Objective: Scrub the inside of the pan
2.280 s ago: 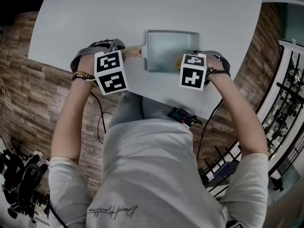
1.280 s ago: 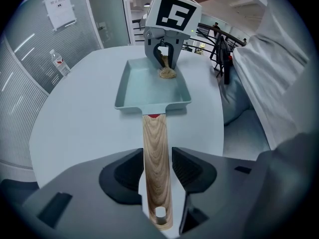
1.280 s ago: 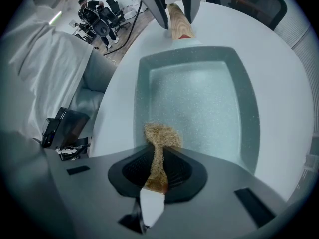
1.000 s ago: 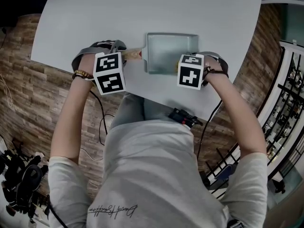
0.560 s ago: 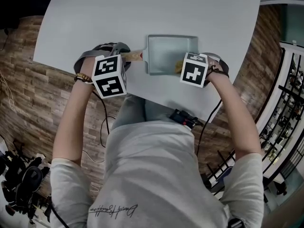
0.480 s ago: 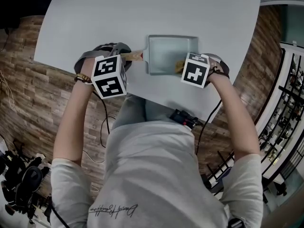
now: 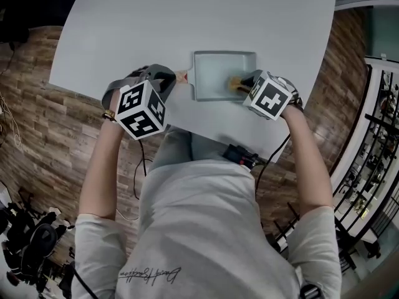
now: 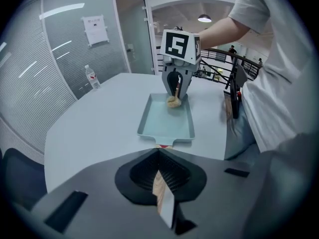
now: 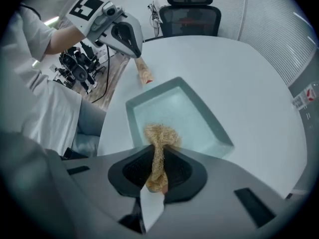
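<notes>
My left gripper [image 8: 160, 180] has just closed its jaws on the wooden handle [image 7: 182, 76] of the pan [image 7: 223, 73], which sits on the pale grey table [image 7: 187, 17]; my right gripper [image 9: 157, 178] pinches a straw-coloured scrubber [image 9: 158, 136] inside it (plank floor [image 7: 37, 123] below, glass partitions [image 8: 30, 83] around)

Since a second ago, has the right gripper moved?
Yes: the right gripper's cube has swung rightward, off the pan's near corner past its right rim.

The pan [image 7: 215, 73] lies on the table [image 7: 187, 17]. Its handle [image 7: 182, 76] points left; the scrubber [image 7: 235, 83] is inside it, at the right side.
</notes>
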A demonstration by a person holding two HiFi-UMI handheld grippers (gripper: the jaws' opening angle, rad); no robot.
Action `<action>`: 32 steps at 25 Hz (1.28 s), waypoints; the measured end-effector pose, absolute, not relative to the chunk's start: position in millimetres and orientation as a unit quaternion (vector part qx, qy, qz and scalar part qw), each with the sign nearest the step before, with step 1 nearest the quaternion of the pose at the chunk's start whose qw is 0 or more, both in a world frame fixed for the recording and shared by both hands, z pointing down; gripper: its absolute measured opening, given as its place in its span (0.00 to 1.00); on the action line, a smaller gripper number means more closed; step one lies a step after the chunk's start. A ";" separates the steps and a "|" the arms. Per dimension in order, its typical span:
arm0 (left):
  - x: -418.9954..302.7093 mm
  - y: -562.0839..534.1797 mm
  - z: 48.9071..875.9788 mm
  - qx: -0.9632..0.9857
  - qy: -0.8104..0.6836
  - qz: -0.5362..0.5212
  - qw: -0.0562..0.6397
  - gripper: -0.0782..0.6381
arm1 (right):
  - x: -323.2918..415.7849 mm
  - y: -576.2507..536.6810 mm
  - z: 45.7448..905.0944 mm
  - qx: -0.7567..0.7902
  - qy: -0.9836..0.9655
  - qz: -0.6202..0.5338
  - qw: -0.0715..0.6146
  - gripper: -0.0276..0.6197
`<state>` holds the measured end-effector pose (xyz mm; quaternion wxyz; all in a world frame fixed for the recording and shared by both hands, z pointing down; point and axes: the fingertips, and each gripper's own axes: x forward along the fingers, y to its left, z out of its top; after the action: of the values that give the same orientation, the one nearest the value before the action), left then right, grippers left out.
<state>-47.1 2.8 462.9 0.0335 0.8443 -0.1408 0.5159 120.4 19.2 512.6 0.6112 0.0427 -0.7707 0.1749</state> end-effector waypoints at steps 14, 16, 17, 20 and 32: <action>-31.0 27.5 411.0 0.879 -0.221 0.416 0.080 0.12 | 109.6 50.1 454.7 0.149 -0.815 0.207 0.521 0.15; -30.2 29.9 405.2 0.877 -0.244 0.406 0.083 0.12 | 106.4 53.5 446.9 0.163 -0.821 0.209 0.505 0.15; -29.4 32.0 402.8 0.876 -0.254 0.401 0.084 0.12 | 105.0 55.4 443.2 0.170 -0.824 0.211 0.497 0.15; -29.8 39.4 396.2 0.874 -0.290 0.376 0.105 0.12 | 99.3 61.9 433.6 0.195 -0.832 0.227 0.467 0.15; -39.6 39.9 373.3 0.859 -0.398 0.257 0.192 0.12 | 94.0 67.3 413.7 0.265 -0.841 0.232 0.412 0.15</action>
<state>-39.6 39.9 373.3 0.1924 0.8593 -0.3983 0.2568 94.0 67.3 413.7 0.4115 0.2647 -0.8406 0.2324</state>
